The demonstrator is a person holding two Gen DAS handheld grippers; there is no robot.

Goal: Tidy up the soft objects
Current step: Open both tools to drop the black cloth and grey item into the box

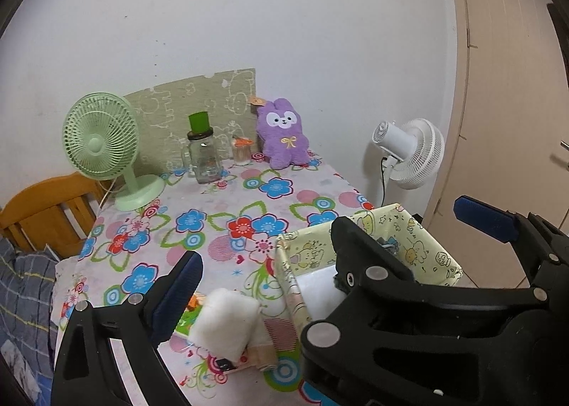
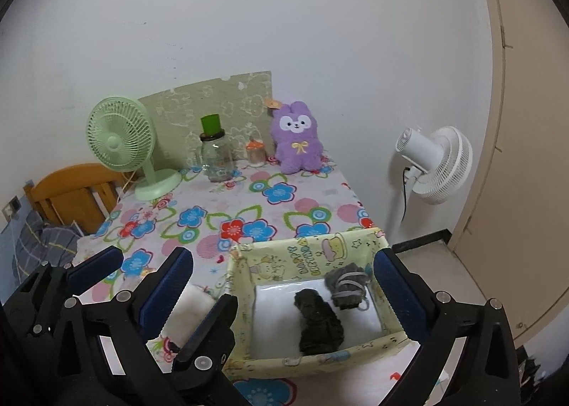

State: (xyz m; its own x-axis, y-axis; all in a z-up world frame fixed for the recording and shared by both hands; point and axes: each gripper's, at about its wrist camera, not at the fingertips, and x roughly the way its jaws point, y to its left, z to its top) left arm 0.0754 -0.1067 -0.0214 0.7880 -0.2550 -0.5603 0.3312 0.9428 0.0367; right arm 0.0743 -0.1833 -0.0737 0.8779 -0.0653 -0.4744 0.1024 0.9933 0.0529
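Observation:
A yellow cartoon-print basket (image 2: 313,262) stands at the table's near right corner. Inside it lie a black fuzzy bundle (image 2: 320,324) and a grey one (image 2: 346,285). My right gripper (image 2: 282,256) hangs open over the basket, its blue pads either side of it and touching nothing. A white fluffy pad (image 1: 227,324) lies on the cloth left of the basket (image 1: 302,258). My left gripper (image 1: 284,274) is open above the pad; its right finger is hidden behind the right gripper (image 1: 402,217). A purple plush bunny (image 1: 282,133) sits upright against the back wall.
A green desk fan (image 1: 103,142), a glass jar with a green lid (image 1: 203,157) and a small orange-lidded jar (image 1: 242,151) stand at the back. Small packets (image 1: 231,367) lie under the white pad. A white floor fan (image 2: 435,164) stands right of the table, a wooden chair (image 2: 74,192) left.

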